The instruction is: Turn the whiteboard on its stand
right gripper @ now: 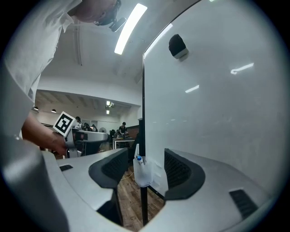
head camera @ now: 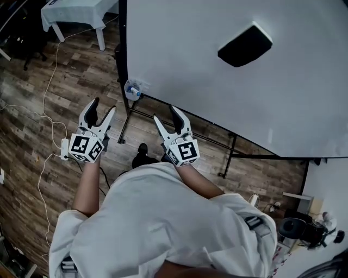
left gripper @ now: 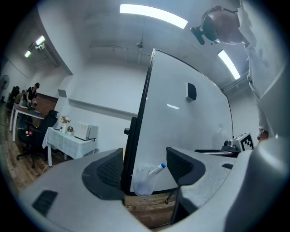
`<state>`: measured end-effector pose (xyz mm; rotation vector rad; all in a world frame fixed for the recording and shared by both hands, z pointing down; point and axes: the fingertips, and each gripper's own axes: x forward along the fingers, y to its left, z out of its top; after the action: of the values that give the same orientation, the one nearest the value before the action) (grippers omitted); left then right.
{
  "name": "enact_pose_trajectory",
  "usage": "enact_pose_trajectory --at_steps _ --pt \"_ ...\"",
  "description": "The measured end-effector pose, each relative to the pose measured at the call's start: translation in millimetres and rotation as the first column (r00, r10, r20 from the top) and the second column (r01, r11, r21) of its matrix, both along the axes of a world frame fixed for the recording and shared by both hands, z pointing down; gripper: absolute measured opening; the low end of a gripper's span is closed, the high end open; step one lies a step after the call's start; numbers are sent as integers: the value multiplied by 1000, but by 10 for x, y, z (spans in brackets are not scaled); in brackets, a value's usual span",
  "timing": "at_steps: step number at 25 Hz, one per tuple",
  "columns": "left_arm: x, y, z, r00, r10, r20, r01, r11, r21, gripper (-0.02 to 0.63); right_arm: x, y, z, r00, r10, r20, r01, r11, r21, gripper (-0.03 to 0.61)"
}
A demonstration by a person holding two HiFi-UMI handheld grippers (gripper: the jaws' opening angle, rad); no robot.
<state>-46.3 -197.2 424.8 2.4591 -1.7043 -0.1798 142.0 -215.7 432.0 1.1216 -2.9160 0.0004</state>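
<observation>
The whiteboard (head camera: 228, 81) fills the upper right of the head view, its black-framed left edge (head camera: 123, 49) standing over the stand's black bars (head camera: 179, 130). A black eraser (head camera: 244, 46) sticks to the board. A clear cup with a blue-capped marker (head camera: 132, 90) hangs at the lower left corner. My left gripper (head camera: 104, 106) and right gripper (head camera: 165, 113) are both open, short of the board and touching nothing. In the left gripper view the left gripper (left gripper: 144, 165) frames the board's edge (left gripper: 140, 118) and the cup (left gripper: 146, 179). The right gripper (right gripper: 145, 167) frames the cup (right gripper: 142, 174).
A white-clothed table (head camera: 73, 13) stands at the far left on the wood floor, with white cables (head camera: 46, 108) trailing beside it. Another white-clothed table with an appliance (left gripper: 72, 136) and seated people are in the background. Equipment (head camera: 304, 228) sits at the lower right.
</observation>
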Motion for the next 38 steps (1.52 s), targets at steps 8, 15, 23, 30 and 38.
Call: enact_pose_trajectory --at_steps 8,15,23,30,38 --pt "-161 -634 15 999 36 5 -36 999 -6 284 -366 -380 88 998 -61 -14 61 998 -1 242" --pt "-205 -973 2 994 111 18 -111 994 -17 296 -464 -596 142 998 -67 -20 67 998 -15 239" --pt "-247 -1376 86 980 197 38 -196 980 -31 314 -563 -744 178 1000 -5 -25 5 1000 -26 239" --pt "-272 -1599 143 936 352 3 -352 935 -42 340 -712 -747 217 993 110 -30 -111 993 -33 235" --pt "-136 -1793 152 850 526 16 -525 851 -25 341 -682 -848 164 971 227 -73 -226 974 22 235"
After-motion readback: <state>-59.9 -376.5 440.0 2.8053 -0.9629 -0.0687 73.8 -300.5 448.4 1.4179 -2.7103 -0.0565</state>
